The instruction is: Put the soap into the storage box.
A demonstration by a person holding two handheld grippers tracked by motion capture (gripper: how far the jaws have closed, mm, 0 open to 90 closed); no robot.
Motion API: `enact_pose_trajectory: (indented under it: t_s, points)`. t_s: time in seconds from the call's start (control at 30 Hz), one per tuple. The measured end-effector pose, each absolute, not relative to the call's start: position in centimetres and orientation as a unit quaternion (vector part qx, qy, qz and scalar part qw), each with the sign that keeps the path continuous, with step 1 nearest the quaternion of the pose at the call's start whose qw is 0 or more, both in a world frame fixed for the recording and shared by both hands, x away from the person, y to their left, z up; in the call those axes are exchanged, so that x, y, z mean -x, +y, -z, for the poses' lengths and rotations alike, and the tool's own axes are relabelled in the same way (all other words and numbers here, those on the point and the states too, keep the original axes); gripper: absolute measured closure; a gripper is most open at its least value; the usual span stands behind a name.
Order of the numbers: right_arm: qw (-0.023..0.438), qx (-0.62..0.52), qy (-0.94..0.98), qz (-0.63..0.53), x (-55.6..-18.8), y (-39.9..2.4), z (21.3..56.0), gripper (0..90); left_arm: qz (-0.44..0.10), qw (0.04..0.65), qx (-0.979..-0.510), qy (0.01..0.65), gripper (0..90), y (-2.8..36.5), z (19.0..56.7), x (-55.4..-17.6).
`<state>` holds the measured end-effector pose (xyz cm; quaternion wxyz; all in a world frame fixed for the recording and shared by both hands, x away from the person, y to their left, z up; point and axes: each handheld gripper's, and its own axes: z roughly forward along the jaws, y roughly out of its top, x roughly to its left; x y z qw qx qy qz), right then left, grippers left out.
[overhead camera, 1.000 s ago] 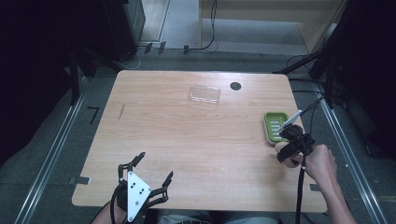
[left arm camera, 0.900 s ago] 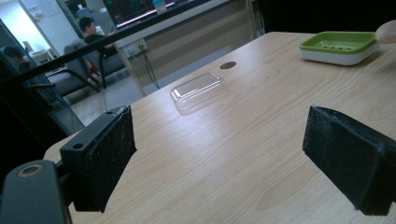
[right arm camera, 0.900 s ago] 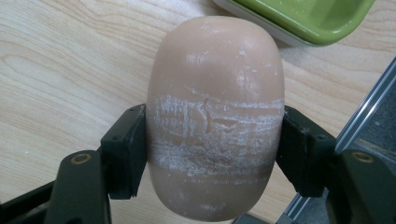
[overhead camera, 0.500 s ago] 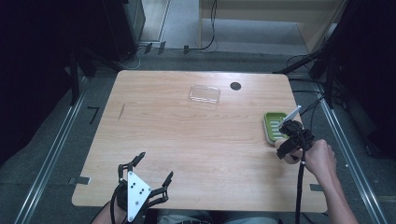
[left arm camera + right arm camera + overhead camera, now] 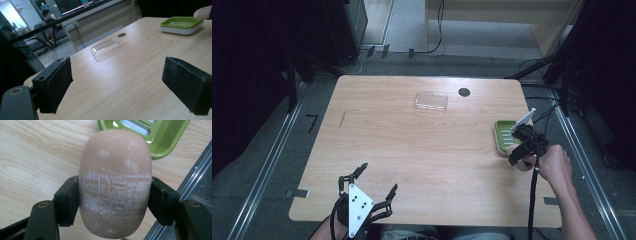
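Right claw clamping soap bar beside green dish, left claw spread wide, low

Wooden table – clear lid, green soap dish at right edge

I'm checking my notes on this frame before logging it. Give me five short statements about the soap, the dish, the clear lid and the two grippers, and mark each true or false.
1. The right gripper is shut on the bar of soap. True.
2. The soap lies in the green soap dish. False: it is held in the jaws just short of the dish, which holds nothing.
3. The left gripper holds the clear plastic lid. False: its jaws stand open with nothing between them, near the table's front edge, and the lid lies far off toward the back.
4. The green dish sits near the right edge of the wooden table. True.
5. The clear lid covers the dish. False: the two lie well apart.
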<state>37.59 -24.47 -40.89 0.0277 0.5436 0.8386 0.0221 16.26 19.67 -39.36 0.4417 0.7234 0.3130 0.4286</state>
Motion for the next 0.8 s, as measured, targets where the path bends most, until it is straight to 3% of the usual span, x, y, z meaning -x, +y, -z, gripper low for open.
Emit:
enact_pose_trajectory:
  t_s: [0.8]
  points:
    - [0.037,-0.553,0.831,-0.046,-40.1,-24.8,39.7,33.6,-0.429,0.442,-0.723,0.312,10.0,19.7,39.4,-16.3]
